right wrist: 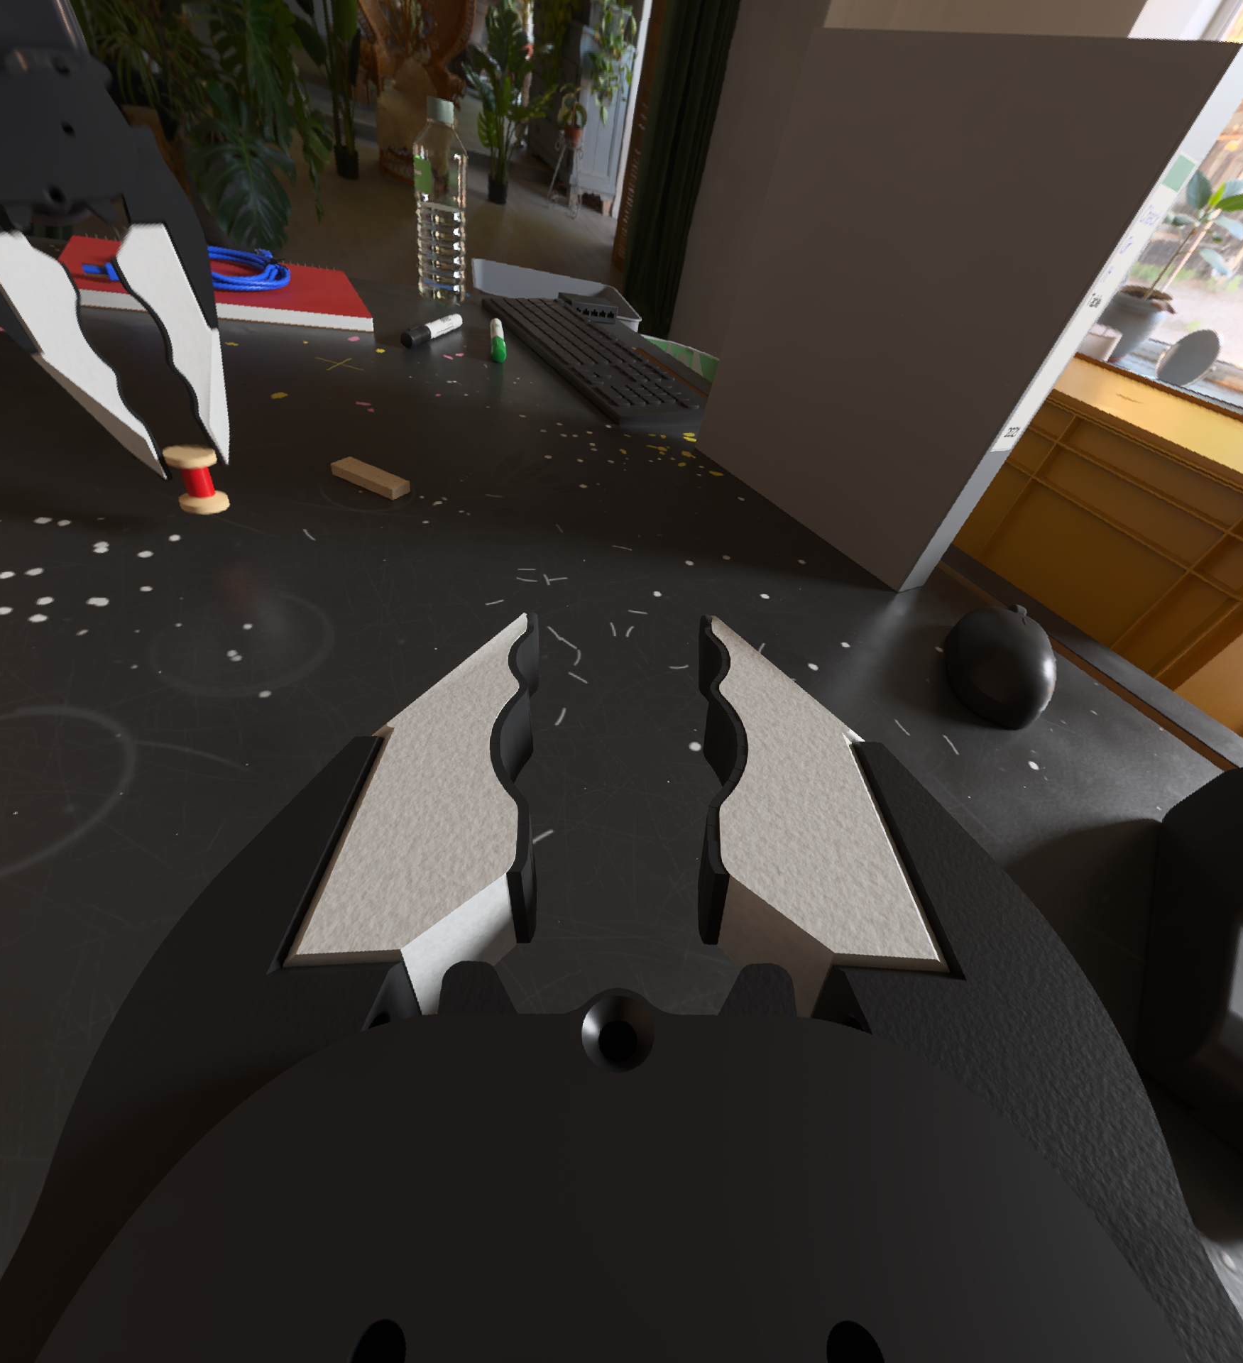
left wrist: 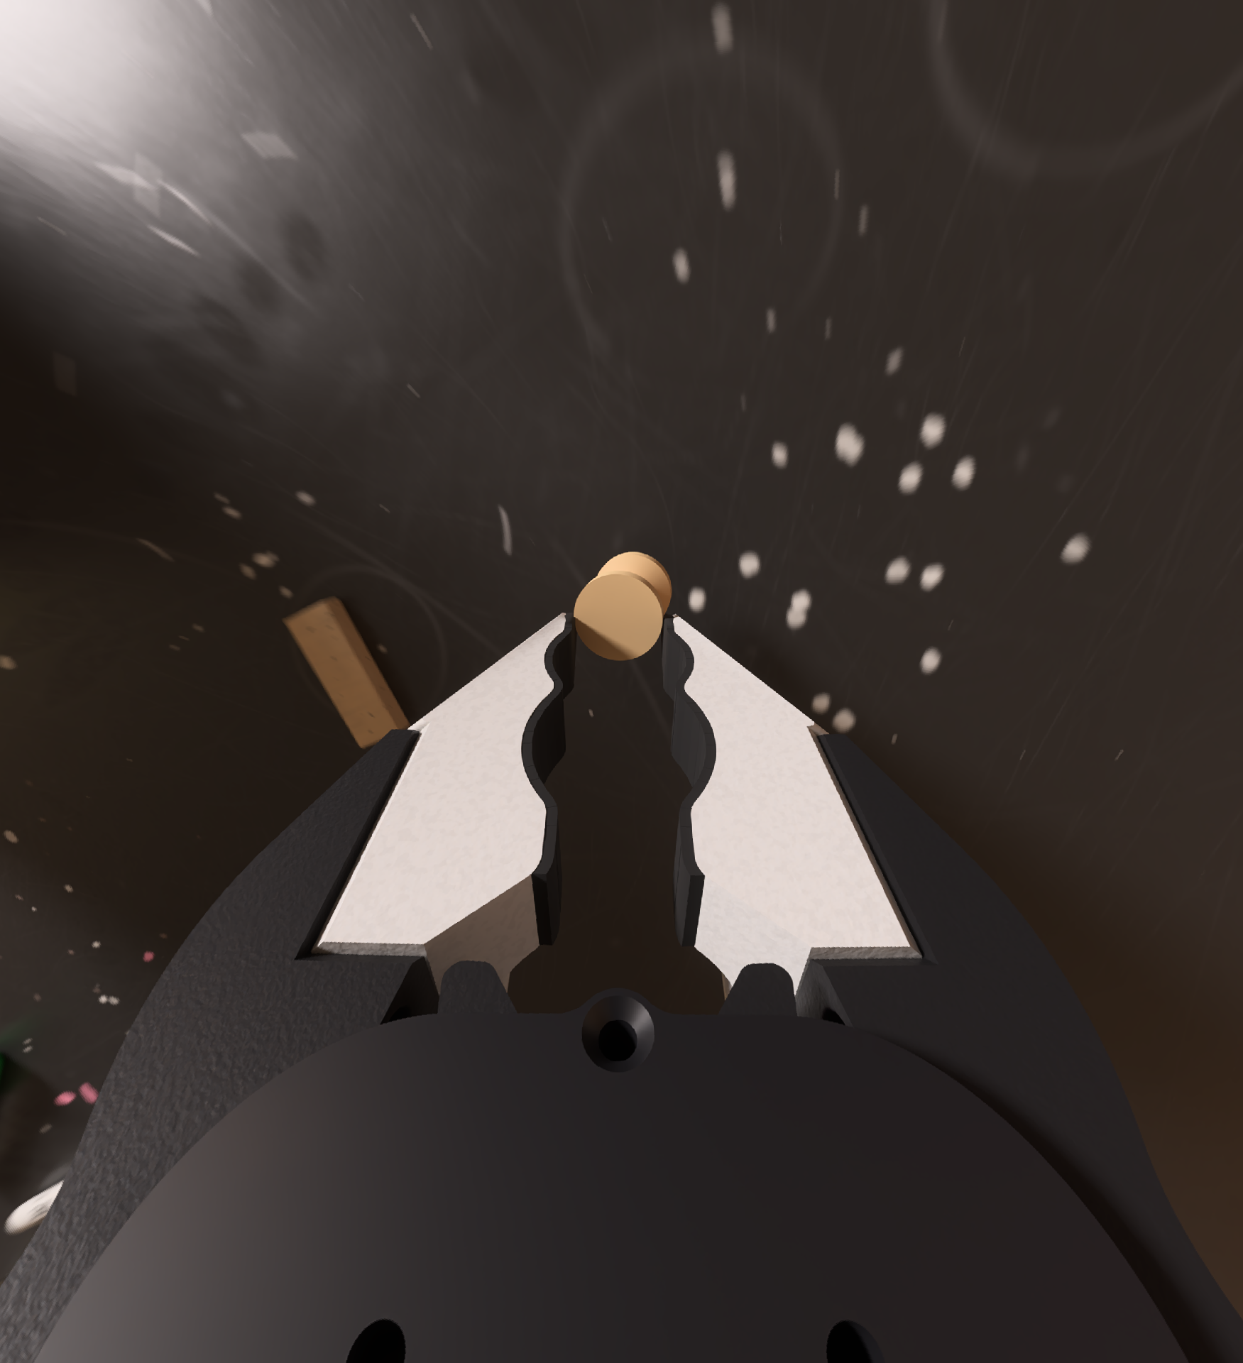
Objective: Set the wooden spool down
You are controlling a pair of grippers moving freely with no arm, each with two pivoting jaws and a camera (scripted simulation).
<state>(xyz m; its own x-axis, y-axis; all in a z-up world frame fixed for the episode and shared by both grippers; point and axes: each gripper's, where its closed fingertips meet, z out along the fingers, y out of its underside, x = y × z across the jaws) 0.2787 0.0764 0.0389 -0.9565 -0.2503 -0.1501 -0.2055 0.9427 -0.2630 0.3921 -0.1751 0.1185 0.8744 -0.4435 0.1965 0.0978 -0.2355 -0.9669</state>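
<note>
Wooden spool (right wrist: 197,479), red thread wound on its core: upright, top flange pinched between the tips of the left gripper (right wrist: 193,459), bottom flange at or just above the dark table (right wrist: 603,531); contact cannot be told. From the spool, wooden block (right wrist: 370,477) at 3 o'clock, near. Green marker (right wrist: 498,340) and keyboard (right wrist: 592,358) at 2 o'clock, farther. Right gripper (right wrist: 617,627): jaws wide, holding nothing, well apart at 5 o'clock.
</note>
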